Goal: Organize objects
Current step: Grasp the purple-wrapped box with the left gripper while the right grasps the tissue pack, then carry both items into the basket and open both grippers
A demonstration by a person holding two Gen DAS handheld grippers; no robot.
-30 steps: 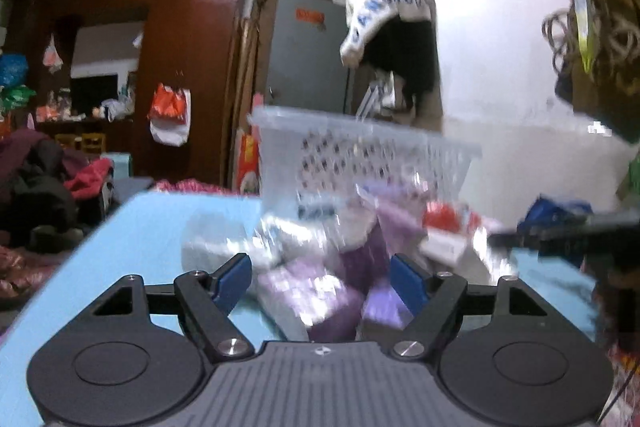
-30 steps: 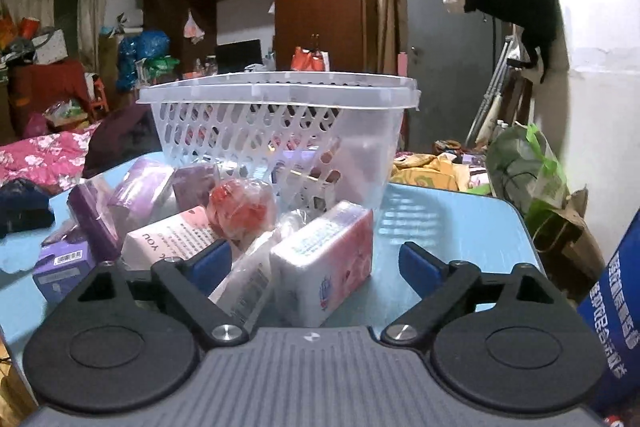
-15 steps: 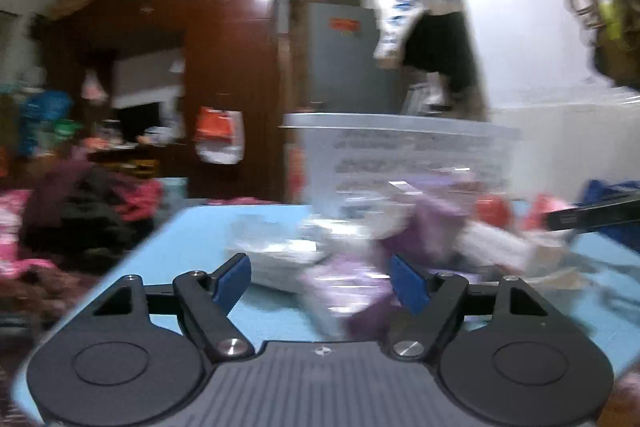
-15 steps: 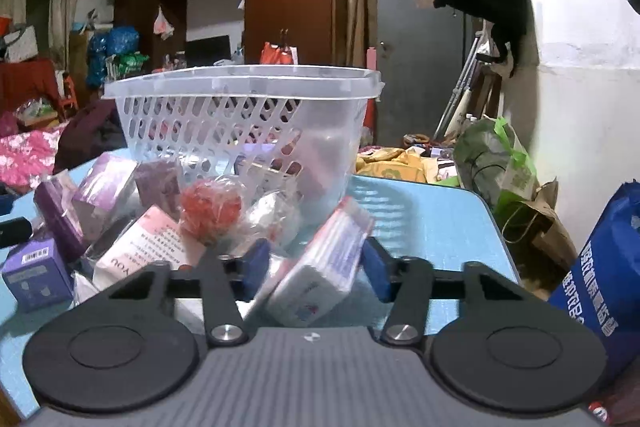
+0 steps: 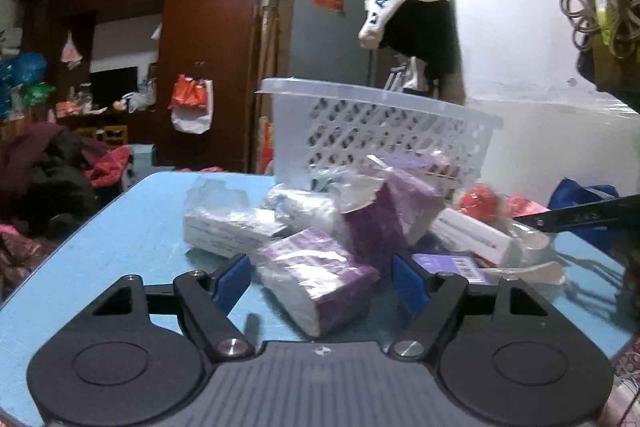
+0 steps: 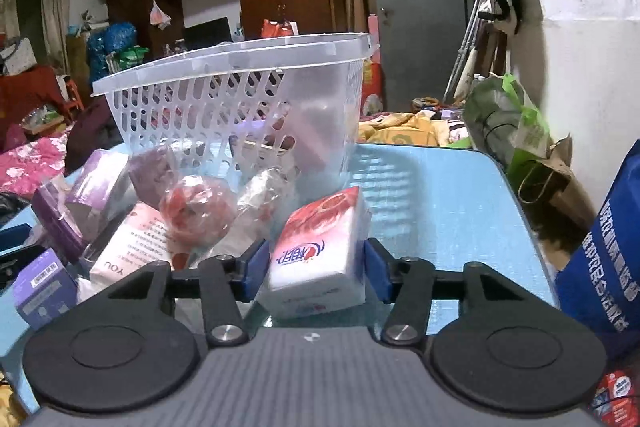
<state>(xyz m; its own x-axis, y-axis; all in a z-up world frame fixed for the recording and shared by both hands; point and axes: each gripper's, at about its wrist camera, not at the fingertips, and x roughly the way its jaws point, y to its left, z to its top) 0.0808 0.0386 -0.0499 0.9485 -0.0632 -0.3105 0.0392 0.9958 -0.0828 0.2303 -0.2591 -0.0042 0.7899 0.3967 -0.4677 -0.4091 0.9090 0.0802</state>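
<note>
A clear plastic basket stands on the blue table, with wrapped packs heaped in front of it. My right gripper has a pink tissue pack upright between its pads; both pads touch its sides while the jaws are opening slightly. My left gripper is open around a purple tissue pack lying on the table, with a gap at each pad. The right gripper's arm shows at the right of the left wrist view.
Around the pile lie a red wrapped bundle, a pink-white box and a purple barcode box. A blue bag stands close on the right. Green and paper bags sit past the table's far right edge.
The right jaws went from wide open to closed in on the pink tissue pack, which now stands upright between the pads. The left gripper stayed open and came nearer the purple pack.
</note>
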